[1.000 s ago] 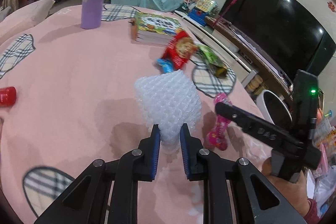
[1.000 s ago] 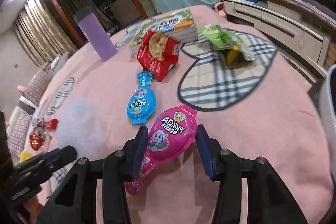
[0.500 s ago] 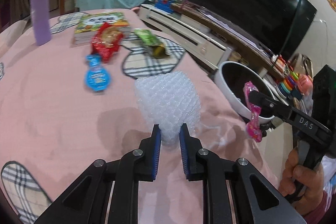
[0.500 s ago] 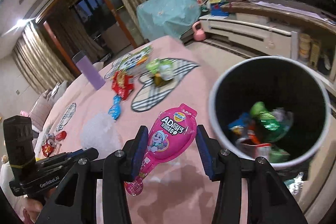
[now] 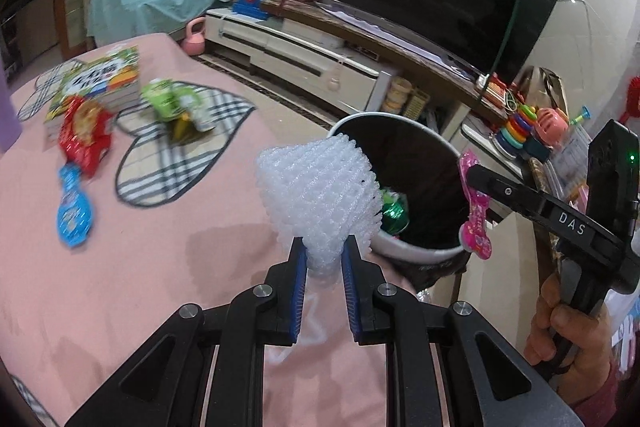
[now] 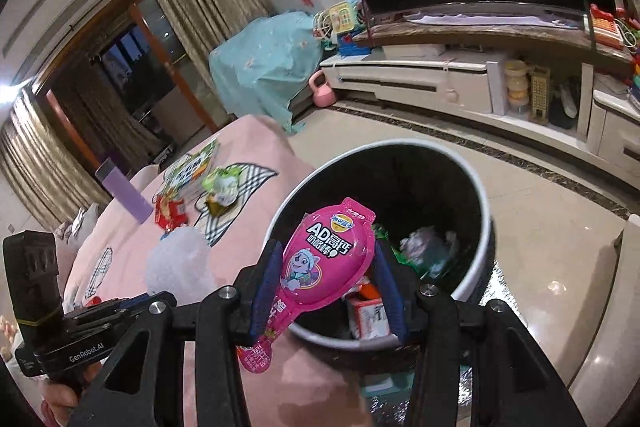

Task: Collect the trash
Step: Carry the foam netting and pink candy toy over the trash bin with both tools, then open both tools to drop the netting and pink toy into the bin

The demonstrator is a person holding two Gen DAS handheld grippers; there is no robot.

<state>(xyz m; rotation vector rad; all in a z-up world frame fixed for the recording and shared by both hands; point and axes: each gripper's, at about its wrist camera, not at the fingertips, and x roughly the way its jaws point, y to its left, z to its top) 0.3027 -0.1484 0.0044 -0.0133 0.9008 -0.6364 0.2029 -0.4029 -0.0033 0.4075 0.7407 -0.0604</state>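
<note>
Left wrist view shows my left claw (image 5: 324,259) pinching light, squashy foam netting (image 5: 318,195) by its gathered end beside the bin (image 5: 416,251), while my right claw (image 6: 320,287) clasps a slippery pink packet (image 6: 326,259) over the bin's rim.

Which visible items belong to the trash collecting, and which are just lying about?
Job:
- white foam net, in left tool
- pink candy wrapper, in right tool
- trash bin
- red snack bag
- blue wrapper
- green pouch

Lying about:
- books
- pink kettlebell
</note>
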